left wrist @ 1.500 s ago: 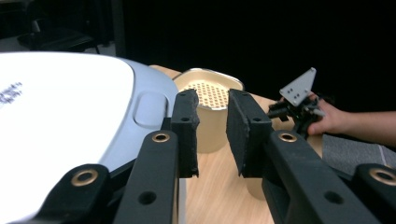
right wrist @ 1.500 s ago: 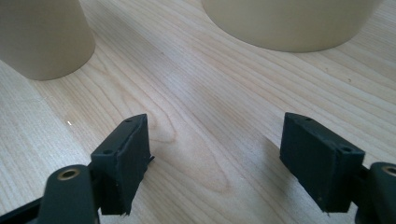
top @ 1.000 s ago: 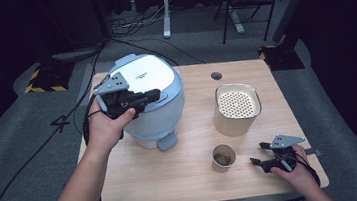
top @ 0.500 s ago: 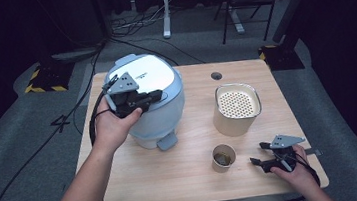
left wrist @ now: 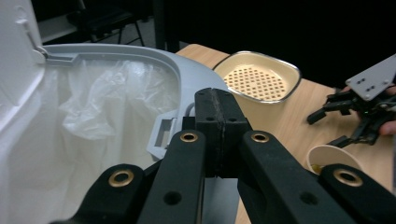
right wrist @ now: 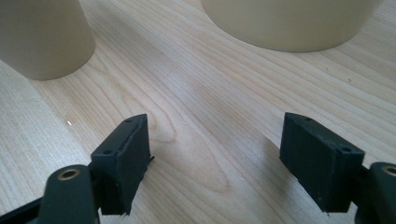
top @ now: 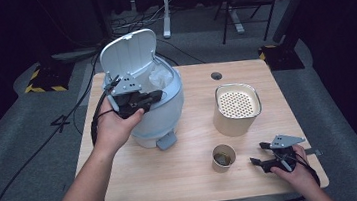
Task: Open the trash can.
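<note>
While lid stands raised: bin [top: 159, 107] upper left of frame, on desk [top: 200, 178]
Left hand-held gripper [top: 153, 97]: jaws together, at bin's rim
Right hand-held gripper [top: 261, 153]: jaws apart, lower right, near cup [top: 223, 157]

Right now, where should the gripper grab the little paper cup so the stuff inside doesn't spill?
Grab the paper cup around its side wall, about halfway up, coming in level from the right, where the open right gripper already rests on the table. The cup stands upright with something in it, and its round wall looks narrow enough to fit between the fingers.
</note>
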{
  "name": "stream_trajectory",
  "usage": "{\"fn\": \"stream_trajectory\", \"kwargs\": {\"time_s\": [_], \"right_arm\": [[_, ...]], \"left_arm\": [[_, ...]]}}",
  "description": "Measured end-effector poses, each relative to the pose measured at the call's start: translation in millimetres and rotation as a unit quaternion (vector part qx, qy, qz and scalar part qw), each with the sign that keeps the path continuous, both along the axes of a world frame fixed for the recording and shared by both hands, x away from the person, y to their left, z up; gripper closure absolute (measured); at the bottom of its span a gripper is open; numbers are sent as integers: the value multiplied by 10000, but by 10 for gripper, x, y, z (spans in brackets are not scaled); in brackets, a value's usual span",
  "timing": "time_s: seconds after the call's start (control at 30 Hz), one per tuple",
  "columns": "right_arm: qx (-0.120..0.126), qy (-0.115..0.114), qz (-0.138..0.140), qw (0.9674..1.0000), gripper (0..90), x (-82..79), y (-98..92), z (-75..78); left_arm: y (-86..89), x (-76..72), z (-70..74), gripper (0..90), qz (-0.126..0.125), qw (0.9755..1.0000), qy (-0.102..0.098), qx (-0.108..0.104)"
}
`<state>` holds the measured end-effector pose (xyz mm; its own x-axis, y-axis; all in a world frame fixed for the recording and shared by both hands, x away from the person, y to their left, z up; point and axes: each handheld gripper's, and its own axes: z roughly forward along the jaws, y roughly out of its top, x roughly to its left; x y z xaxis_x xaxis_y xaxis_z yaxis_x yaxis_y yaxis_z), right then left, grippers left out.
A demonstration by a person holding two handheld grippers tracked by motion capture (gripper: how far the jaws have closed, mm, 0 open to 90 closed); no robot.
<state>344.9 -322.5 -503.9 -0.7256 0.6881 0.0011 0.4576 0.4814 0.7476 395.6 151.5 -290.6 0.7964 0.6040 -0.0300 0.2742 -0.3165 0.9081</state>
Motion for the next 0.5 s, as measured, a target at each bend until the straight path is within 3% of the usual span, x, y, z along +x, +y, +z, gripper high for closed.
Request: {"fn": "stream_trajectory", "kwargs": {"time_s": [0.2,0.23,0.27,0.4,0.5], "right_arm": [[-7,2,-2,10000,249,0,-1,1],[-7,2,-2,10000,249,0,-1,1],[-7,3,-5,10000,249,0,-1,1],[-7,-1,-2,10000,249,1,-1,1],[-7,0,-2,10000,249,0,-1,1]], "left_arm": [[2,-45,-19,619,-299,9994,-45,-182],[2,-45,-19,597,-299,9994,-45,-182],[-7,-86,-39,577,-474,9984,-54,-314],[-75,-202,-61,546,-755,9967,-131,-257],[-100,-261,-69,531,-828,9961,-159,-261]]}}
